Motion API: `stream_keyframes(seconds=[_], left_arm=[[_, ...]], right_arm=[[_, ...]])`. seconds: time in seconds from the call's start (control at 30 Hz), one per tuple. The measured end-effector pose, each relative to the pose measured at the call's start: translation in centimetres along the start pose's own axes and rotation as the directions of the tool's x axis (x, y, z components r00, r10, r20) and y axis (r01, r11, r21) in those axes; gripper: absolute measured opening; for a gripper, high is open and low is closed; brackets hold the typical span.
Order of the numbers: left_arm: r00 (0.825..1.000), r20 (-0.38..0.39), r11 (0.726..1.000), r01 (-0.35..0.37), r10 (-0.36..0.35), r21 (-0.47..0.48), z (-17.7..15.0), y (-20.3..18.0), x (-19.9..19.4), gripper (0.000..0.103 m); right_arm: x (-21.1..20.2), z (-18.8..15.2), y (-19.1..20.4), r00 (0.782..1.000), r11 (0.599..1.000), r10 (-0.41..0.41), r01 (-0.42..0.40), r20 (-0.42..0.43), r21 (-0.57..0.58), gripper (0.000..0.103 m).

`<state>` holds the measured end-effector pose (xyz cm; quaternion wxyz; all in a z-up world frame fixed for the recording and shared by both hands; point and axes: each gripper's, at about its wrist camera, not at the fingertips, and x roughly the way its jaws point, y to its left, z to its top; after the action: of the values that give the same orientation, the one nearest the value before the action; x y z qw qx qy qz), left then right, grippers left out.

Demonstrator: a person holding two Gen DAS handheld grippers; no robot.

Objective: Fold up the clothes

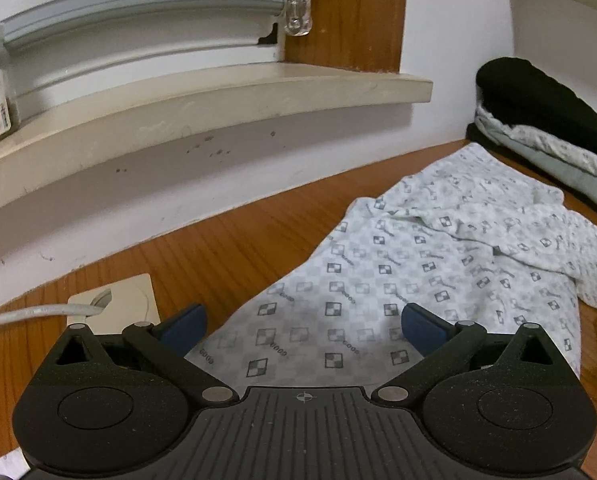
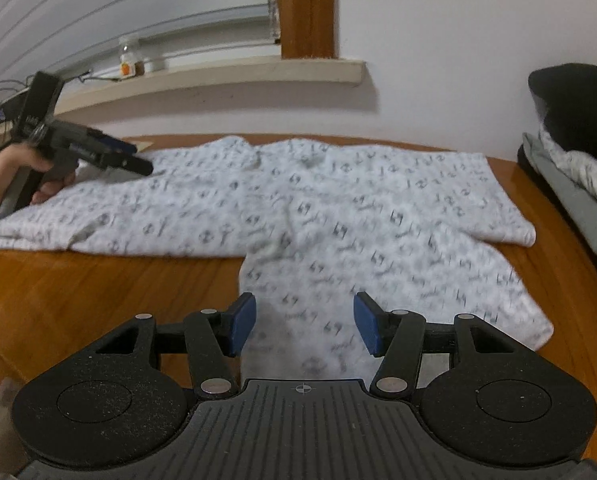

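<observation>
I have the white garment printed with small grey checker squares and logos (image 2: 338,208) spread across the orange-brown wooden tabletop (image 2: 98,292), reaching almost to the white wall behind it. It lies mostly flat but rumpled, with one flap running from the main body toward my right gripper (image 2: 304,326). It could be a shirt or a pair of trousers; the creases hide the cut, so I can't name it.

I judge the cloth thin, light and limp. It will sag from any single pinch and slide easily on the polished wood, so I would take it at hems or corners with both grippers rather than mid-panel. The end of the garment under my left gripper (image 1: 304,326) and the near flap under the right look like usable edges.

Both sets of jaws stand released, blue pads wide apart, nothing between them. The left gripper hovers over the garment's left end; the right hovers over the near flap.

To the garment's right sits a stack of folded clothes, black on top of white-patterned and grey layers (image 1: 546,132), touching or just beside its far edge.

The right wrist view is motion-blurred, so the print smears and fine folds are lost. The garment's right end is partly cut off in the left view. How many layers lie where the cloth bunches, I cannot make out. A person's hand (image 2: 16,176) grips the left tool's handle.
</observation>
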<state>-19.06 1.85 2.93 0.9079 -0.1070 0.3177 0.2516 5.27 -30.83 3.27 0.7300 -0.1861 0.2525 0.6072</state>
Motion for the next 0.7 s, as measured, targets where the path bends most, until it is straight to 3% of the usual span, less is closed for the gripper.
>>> stream_keyframes(seconds=[0.23, 0.27, 0.3, 0.37, 0.47, 0.7], left_arm=[[1.000, -0.003, 1.000, -0.001, 0.001, -0.004, 0.0, 0.0, 0.0, 0.103], [1.000, -0.004, 1.000, -0.001, 0.001, -0.004, 0.0, 0.0, 0.0, 0.103], [1.000, -0.004, 1.000, -0.002, 0.002, -0.004, 0.0, 0.0, 0.0, 0.103], [1.000, -0.005, 1.000, -0.003, 0.003, -0.005, 0.0, 0.0, 0.0, 0.103], [1.000, -0.007, 1.000, -0.002, 0.002, -0.007, 0.0, 0.1, 0.0, 0.103], [1.000, -0.009, 1.000, -0.003, 0.003, -0.008, 0.0, 0.1, 0.1, 0.103]], right_arm=[[-1.3, -1.2, 0.8, 1.000, 0.999, 0.004, -0.005, -0.002, -0.039, 0.057], [-1.4, -1.3, 0.7, 1.000, 0.999, 0.004, -0.004, 0.004, -0.038, 0.053], [-1.5, -1.4, 0.5, 1.000, 0.999, 0.003, -0.002, 0.011, -0.037, 0.034], [-1.5, -1.1, -0.1, 1.000, 0.998, -0.027, 0.027, 0.017, -0.049, 0.008], [-1.5, -0.4, -1.1, 0.995, 0.993, -0.090, 0.093, 0.045, -0.075, 0.007], [-1.1, 8.5, -6.7, 0.960, 0.968, -0.222, 0.239, 0.171, -0.081, 0.007]])
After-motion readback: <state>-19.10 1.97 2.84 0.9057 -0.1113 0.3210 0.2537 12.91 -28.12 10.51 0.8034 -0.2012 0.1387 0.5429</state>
